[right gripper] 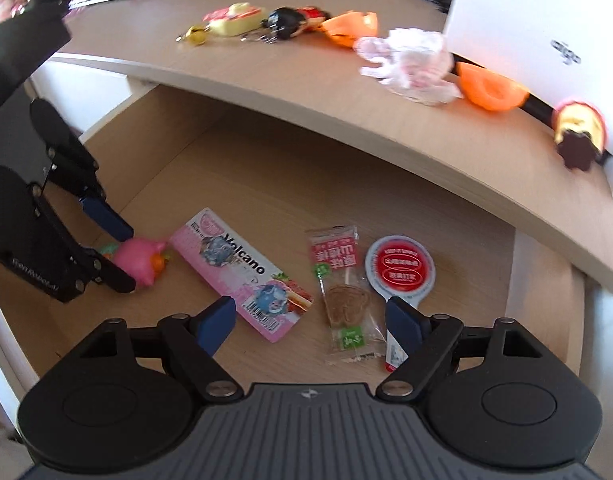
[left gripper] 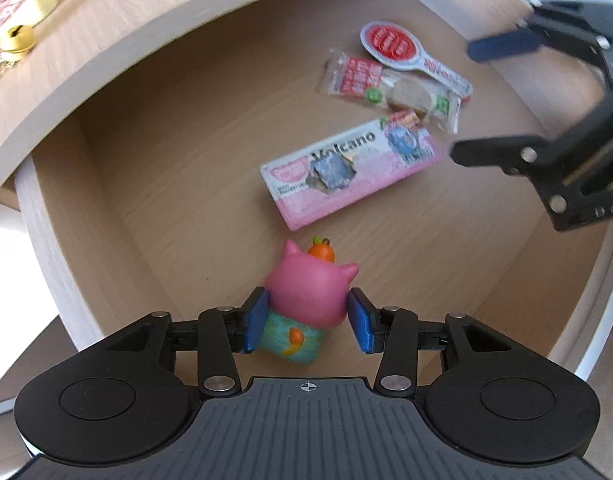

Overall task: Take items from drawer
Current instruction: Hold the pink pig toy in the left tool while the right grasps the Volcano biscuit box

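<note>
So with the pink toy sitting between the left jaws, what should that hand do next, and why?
Probably close the left gripper on the pink pig toy. Its jaws straddle the toy with a gap showing on one side, so it isn't gripped yet; lifting it from the drawer must wait.

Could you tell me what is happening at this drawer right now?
A person with a gripper in each hand is emptying an open drawer. The left gripper straddles a pink toy, pads not clearly pressing it. The right gripper hangs open over a Volcano pack, a snack packet and a paddle-shaped packet, all lying in the drawer.
</note>
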A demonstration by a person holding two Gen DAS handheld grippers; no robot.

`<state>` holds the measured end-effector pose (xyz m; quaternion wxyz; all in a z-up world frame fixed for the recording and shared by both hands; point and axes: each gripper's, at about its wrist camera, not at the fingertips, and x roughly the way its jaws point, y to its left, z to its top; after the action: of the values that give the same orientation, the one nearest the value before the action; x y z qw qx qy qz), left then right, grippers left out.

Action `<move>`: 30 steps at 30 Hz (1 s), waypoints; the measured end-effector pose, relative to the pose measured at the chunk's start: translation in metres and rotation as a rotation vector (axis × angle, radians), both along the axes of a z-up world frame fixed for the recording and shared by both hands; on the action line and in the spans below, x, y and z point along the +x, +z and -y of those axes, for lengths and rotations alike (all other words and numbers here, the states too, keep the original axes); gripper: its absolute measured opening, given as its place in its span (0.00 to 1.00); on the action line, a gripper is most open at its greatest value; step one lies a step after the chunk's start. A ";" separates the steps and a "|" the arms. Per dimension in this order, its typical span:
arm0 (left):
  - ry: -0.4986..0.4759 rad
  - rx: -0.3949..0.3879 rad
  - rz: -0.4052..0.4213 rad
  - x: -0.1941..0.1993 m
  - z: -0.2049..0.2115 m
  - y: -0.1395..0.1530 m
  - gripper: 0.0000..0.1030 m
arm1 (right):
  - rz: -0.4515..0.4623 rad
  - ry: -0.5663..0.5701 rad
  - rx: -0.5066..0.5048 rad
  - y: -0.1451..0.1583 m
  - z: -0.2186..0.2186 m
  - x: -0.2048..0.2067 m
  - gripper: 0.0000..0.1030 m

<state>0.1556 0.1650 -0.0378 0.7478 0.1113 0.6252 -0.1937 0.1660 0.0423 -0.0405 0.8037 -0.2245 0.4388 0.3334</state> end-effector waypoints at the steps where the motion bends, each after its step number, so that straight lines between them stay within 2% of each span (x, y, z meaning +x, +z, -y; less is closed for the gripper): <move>1: -0.010 0.012 0.003 0.000 0.001 -0.001 0.49 | -0.009 0.011 -0.001 -0.002 -0.003 0.003 0.80; 6: 0.022 0.044 0.022 0.011 0.007 -0.021 0.47 | -0.048 0.106 -0.042 -0.021 -0.030 0.020 0.80; 10: 0.109 0.037 0.020 0.009 0.003 -0.018 0.46 | -0.060 0.208 -0.079 -0.037 -0.054 0.030 0.80; 14: 0.176 0.026 0.015 0.008 -0.001 -0.016 0.46 | -0.100 0.252 -0.041 -0.039 -0.068 0.039 0.80; 15: 0.191 0.018 0.016 0.008 -0.003 -0.015 0.46 | -0.103 0.255 -0.029 -0.039 -0.071 0.041 0.77; 16: 0.210 0.006 0.016 0.007 -0.005 -0.014 0.45 | -0.108 0.256 -0.016 -0.038 -0.074 0.042 0.74; 18: 0.245 -0.016 0.015 0.006 -0.009 -0.013 0.45 | -0.117 0.253 -0.003 -0.036 -0.080 0.042 0.53; 20: 0.276 -0.030 0.016 0.004 -0.012 -0.011 0.45 | -0.114 0.247 -0.001 -0.034 -0.085 0.039 0.45; 24: 0.296 -0.031 0.028 -0.003 -0.015 -0.009 0.45 | -0.122 0.234 -0.021 -0.034 -0.084 0.033 0.45; 30: 0.321 -0.043 0.042 -0.011 -0.024 -0.003 0.45 | -0.168 0.090 -0.072 -0.041 -0.066 0.043 0.45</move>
<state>0.1445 0.1887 -0.0407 0.7842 -0.0021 0.6149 -0.0828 0.2091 0.1079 -0.0811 0.7396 -0.2441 0.5058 0.3709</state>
